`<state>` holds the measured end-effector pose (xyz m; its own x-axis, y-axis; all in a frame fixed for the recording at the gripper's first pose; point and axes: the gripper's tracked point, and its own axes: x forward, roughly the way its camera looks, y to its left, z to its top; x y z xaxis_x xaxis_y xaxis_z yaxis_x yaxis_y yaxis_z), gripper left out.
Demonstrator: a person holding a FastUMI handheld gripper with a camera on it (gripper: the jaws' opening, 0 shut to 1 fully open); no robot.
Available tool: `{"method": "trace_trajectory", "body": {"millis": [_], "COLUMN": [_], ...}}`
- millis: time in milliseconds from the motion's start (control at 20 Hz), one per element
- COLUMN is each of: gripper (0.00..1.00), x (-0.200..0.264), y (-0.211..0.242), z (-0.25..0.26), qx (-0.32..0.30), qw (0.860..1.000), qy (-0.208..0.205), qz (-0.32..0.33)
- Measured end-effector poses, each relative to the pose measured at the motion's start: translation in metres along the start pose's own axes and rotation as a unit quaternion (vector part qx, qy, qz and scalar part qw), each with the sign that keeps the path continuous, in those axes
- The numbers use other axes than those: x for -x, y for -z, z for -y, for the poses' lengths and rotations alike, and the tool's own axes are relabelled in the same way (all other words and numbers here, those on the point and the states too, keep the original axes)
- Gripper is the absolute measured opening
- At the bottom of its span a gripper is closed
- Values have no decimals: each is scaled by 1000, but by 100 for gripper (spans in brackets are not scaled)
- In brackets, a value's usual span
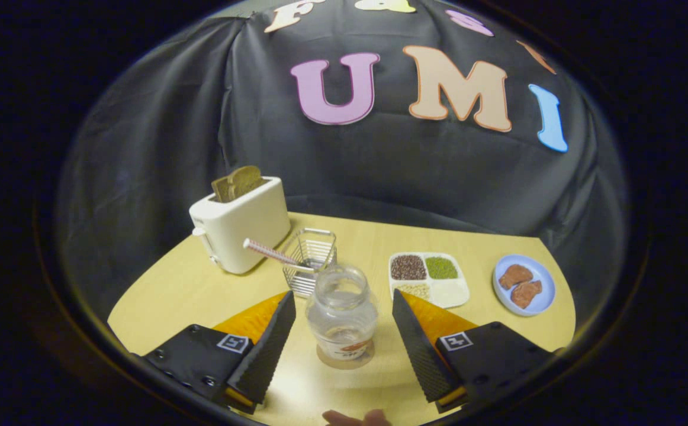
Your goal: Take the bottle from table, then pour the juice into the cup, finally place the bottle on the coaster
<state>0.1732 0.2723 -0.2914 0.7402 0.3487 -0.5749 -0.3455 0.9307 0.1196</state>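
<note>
Now 1 bottle (342, 313) on 1 coaster (326, 358) btwn wide-apart gripper (344, 319) fingers, untouched.

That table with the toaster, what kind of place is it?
Likely a mock breakfast table in a cloth-walled booth: a toaster holding bread, a bottle on a coaster between the open claw fingers, a plate of food.

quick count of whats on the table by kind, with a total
bottle, on a coaster between the open gripper fingers: 1
coaster: 1
toaster: 1
wire basket holding a straw: 1
straw: 1
divided tray of beans: 1
blue plate of meat: 1
total: 7
</note>
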Motion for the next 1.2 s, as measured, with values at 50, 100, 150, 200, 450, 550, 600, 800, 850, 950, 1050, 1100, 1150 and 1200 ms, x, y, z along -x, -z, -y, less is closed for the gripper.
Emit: {"method": "trace_trajectory", "body": {"millis": [50, 100, 150, 200, 450, 550, 600, 800, 850, 950, 1050, 1100, 1150, 1200], "gripper": [100, 100, 100, 100, 100, 100, 100, 100, 100, 100, 100, 100, 100, 100], "x": [8, 16, 26, 37, 97, 123, 138, 194, 207, 235, 257, 268, 277, 283], "y": [-10, -22, -35, -47, -108, -131, -141, -172, -180, -193, -201, -207, -212, -215], "z": [0, 0, 1, 3, 12, 19, 21, 36, 42, 53, 68, 74, 80, 87], "qx": [-1, -3, -4, -2, 0, -2, -5, -14, -16, -20, -27, -31, -34, -35], "qw": [1000, 1000, 1000, 999, 995, 993, 991, 985, 983, 980, 977, 975, 973, 971], "qy": [-1, -2, -1, 3, 18, 28, 30, 42, 45, 49, 56, 58, 61, 65], "qz": [9, 19, 30, 41, 95, 119, 132, 167, 178, 193, 203, 211, 221, 228]}}
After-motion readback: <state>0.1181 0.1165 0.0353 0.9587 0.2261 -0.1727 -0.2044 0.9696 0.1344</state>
